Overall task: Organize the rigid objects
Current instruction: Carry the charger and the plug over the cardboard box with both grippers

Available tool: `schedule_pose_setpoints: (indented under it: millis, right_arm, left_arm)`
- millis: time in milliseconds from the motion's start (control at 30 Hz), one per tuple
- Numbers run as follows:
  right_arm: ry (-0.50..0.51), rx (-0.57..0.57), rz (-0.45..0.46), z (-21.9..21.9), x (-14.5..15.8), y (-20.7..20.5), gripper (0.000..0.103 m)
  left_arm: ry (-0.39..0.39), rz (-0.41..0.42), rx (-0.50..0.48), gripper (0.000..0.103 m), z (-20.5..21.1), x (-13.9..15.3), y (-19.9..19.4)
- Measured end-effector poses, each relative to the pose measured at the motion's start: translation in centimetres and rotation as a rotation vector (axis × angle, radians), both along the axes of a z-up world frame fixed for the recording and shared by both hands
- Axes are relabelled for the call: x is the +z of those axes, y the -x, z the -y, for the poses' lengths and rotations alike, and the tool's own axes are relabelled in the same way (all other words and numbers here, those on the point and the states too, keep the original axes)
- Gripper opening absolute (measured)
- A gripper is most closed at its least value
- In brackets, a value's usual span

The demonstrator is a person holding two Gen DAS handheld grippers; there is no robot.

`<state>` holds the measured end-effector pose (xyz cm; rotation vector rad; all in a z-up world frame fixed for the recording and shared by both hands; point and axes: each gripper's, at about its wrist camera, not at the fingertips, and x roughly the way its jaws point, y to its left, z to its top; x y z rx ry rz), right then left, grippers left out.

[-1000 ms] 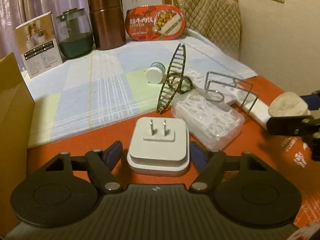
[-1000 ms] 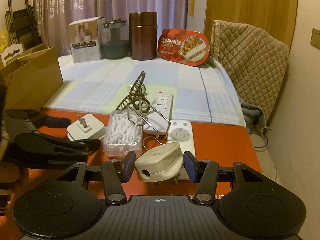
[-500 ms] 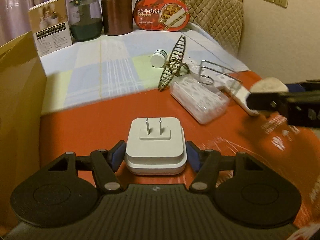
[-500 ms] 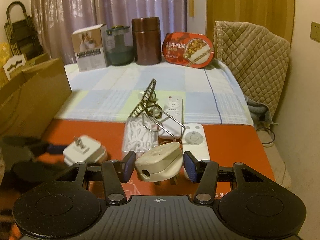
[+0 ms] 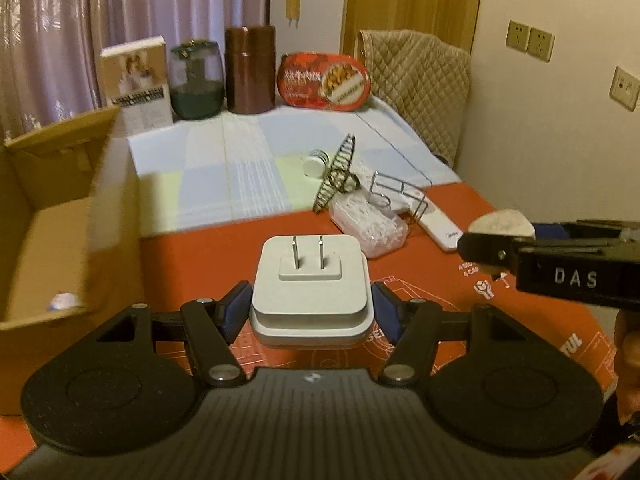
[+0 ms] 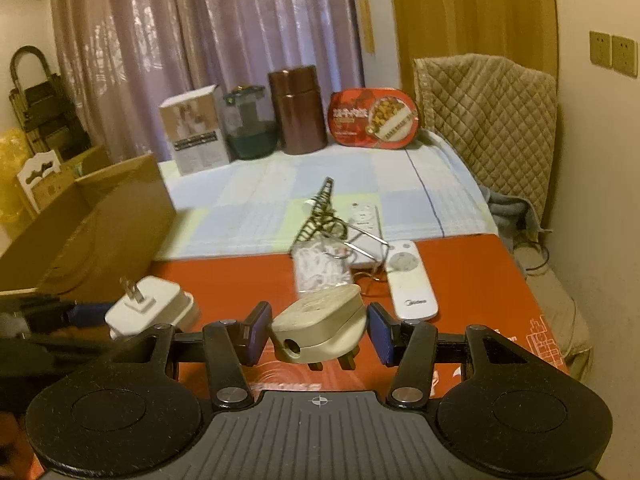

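- The left gripper (image 5: 311, 308) pinches a white square charger (image 5: 310, 288) between its blue pads, prongs up, lifted above the red mat (image 5: 224, 252)
- The right gripper (image 6: 318, 332) clamps a cream rounded plug (image 6: 320, 326), its metal pins hanging below, also off the mat
- An open cardboard box (image 5: 48, 240) stands just left of the left gripper
- A clear box of white bits (image 5: 368, 226), a wire rack (image 5: 394, 198) and a white remote (image 6: 410, 280) lie farther back on the mat
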<state>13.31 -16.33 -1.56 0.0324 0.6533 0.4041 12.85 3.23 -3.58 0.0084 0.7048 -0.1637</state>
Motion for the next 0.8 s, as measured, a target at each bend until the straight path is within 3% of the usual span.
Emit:
schedule_pose_setpoints:
  millis: [200, 433, 800]
  right_arm:
    - [-0.045, 0.048, 0.015, -1.7, 2.7, 1.9, 0.049]
    - [-0.070, 0.166, 0.051, -6.6, 6.0, 3.1, 0.049]
    - [-0.078, 0.326, 0.033, -15.6, 6.9, 2.6, 0.049]
  left_arm:
    - [0.010, 0.038, 0.038, 0.060, -2.5, 3.6, 2.0]
    - [-0.019, 0.078, 0.093, 0.060, -7.1, 7.4, 3.4]
    - [-0.133, 0.063, 0.204, 0.060, -15.4, 9.1, 4.5]
